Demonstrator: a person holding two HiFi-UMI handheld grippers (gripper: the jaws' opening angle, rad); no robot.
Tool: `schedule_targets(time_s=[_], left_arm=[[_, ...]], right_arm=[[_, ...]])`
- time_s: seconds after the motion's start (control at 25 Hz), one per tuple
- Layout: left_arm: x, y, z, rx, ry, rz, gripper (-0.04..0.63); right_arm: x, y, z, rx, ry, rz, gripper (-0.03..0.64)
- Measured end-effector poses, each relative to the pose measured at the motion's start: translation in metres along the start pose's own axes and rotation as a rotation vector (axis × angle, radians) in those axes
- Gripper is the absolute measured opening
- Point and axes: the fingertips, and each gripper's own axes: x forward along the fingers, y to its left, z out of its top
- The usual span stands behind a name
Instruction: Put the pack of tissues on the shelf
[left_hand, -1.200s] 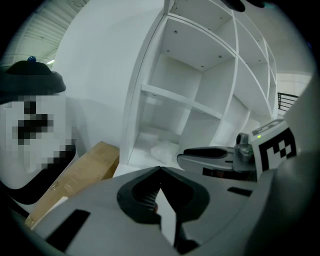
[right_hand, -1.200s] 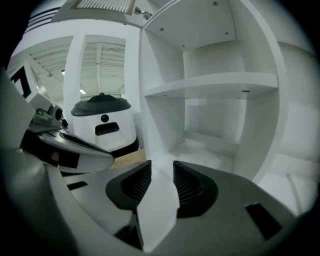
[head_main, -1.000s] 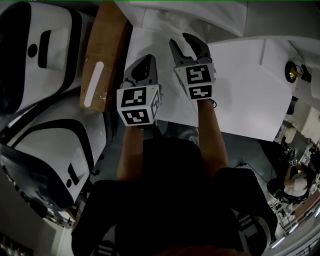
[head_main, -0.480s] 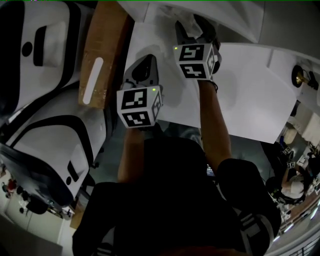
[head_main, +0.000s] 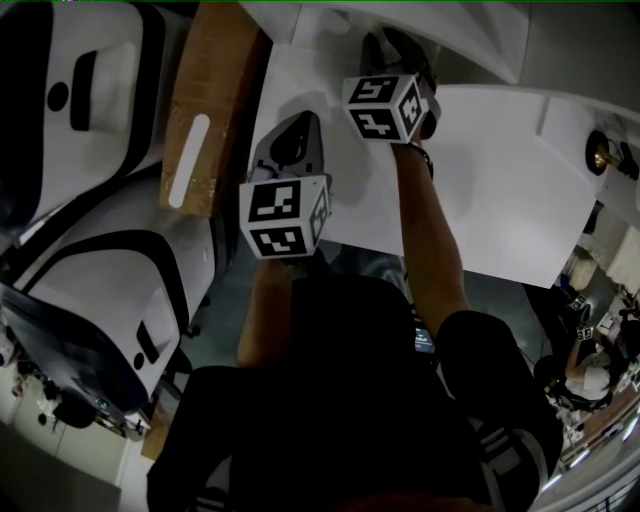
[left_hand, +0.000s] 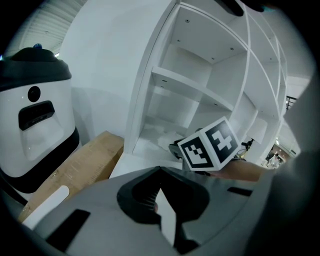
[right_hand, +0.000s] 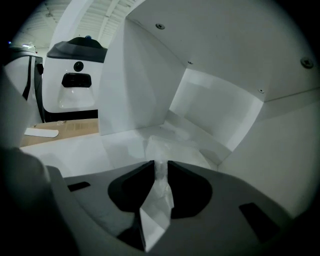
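The pack of tissues (right_hand: 169, 144), in crinkly white wrap, lies on the floor of the white shelf's (right_hand: 142, 75) bottom compartment. My right gripper (right_hand: 160, 168) reaches into that compartment; its jaws have just been closing and now pinch a flap of the pack's wrap. In the head view the right gripper (head_main: 396, 48) is at the top, half under the shelf's (head_main: 455, 30) edge. My left gripper (head_main: 291, 138) hangs back over the white table (head_main: 480, 190), left of the right arm, shut with nothing in it. In its own view the left gripper (left_hand: 160, 172) looks at the shelf (left_hand: 165, 80).
A long cardboard box (head_main: 205, 110) lies left of the table, beside the shelf's side wall. White and black machines (head_main: 80, 120) stand further left. A small brass object (head_main: 598, 155) sits at the table's right end. People stand far off at the right edge.
The right gripper moved forward from over the table into the bottom shelf compartment, rolled, and went from open and empty to closed on the pack's wrap. The left gripper hardly moved.
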Motion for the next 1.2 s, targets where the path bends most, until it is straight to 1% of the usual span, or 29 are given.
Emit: schedule_targets(time_s=[0.12,0.24,0.6,0.72,0.84,1.04,1.12,1.2], left_arm=[[-0.004,0.0,0.002,0.005,-0.01,0.0,0.01],[-0.01,-0.004,0.006,0.017,-0.025,-0.008,0.011],[-0.048,-0.015,0.024,0.062,-0.094,-0.05,0.01],[-0.064,-0.02,0.039,0.103,-0.135,-0.069,0.011],[-0.085,-0.023,0.063,0.184,-0.197,-0.071,0.011],[-0.138,-0.018,0.092,0.209,-0.301,-0.125,0.009],[-0.162,-0.023,0.101,0.223,-0.317,-0.138,0.011],[-0.182,-0.036,0.109,0.238,-0.327,-0.149,0.011]], right_arm=[[-0.007,-0.001,-0.001,0.037,0.004,0.001,0.068],[-0.019,-0.001,0.005,0.082,-0.029,0.002,0.043],[-0.092,0.007,0.028,0.273,-0.134,0.024,0.034],[-0.118,0.01,0.034,0.327,-0.154,0.026,0.033],[-0.149,0.015,0.049,0.381,-0.193,0.019,0.032],[-0.211,0.038,0.085,0.442,-0.27,0.007,0.032],[-0.242,0.04,0.097,0.478,-0.296,0.006,0.032],[-0.272,0.034,0.102,0.523,-0.319,0.014,0.032]])
